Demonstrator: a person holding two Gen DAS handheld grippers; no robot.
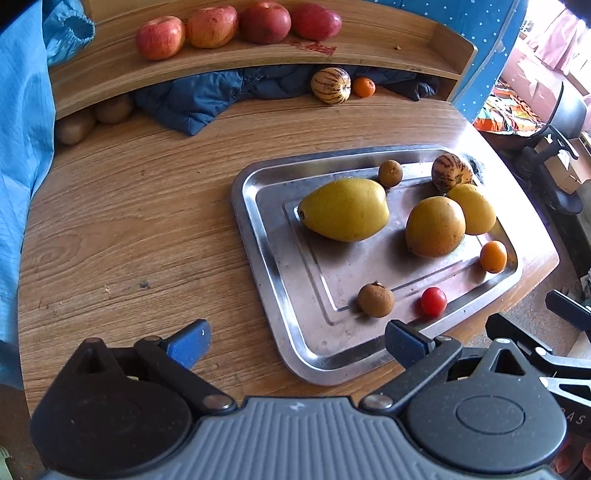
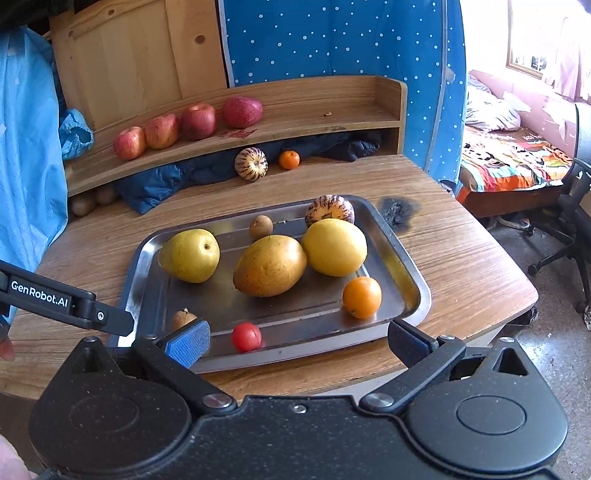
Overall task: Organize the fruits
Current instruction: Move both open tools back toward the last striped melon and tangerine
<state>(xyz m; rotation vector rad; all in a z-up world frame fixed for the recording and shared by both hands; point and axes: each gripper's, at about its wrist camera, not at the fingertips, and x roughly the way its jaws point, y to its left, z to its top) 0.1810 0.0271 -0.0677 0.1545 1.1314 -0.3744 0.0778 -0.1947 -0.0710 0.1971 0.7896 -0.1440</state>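
Note:
A steel tray [image 1: 269, 258] [image 2: 413, 273] on the wooden table holds a yellow pear [image 1: 345, 208] [image 2: 190, 254], a mango [image 1: 435, 226] [image 2: 269, 265], a lemon [image 1: 476, 208] [image 2: 334, 246], a small orange [image 1: 493, 256] [image 2: 362, 297], a cherry tomato [image 1: 433, 301] [image 2: 246, 336], a striped melon [image 1: 451, 172] [image 2: 328, 209] and two brown longans [image 1: 375, 299] [image 1: 390, 172]. My left gripper [image 1: 297, 345] is open at the tray's near left corner, empty. My right gripper [image 2: 298, 341] is open over the tray's front edge, with nothing between its fingers.
Several red apples [image 1: 236, 27] [image 2: 184, 123] line the wooden shelf [image 2: 295, 110]. Under it lie a second striped melon [image 1: 330, 85] [image 2: 251, 163], a tangerine [image 1: 364, 86] [image 2: 289, 159], a dark blue cloth [image 1: 207, 99] and brown fruits [image 1: 92, 120]. An office chair [image 2: 569, 221] stands right.

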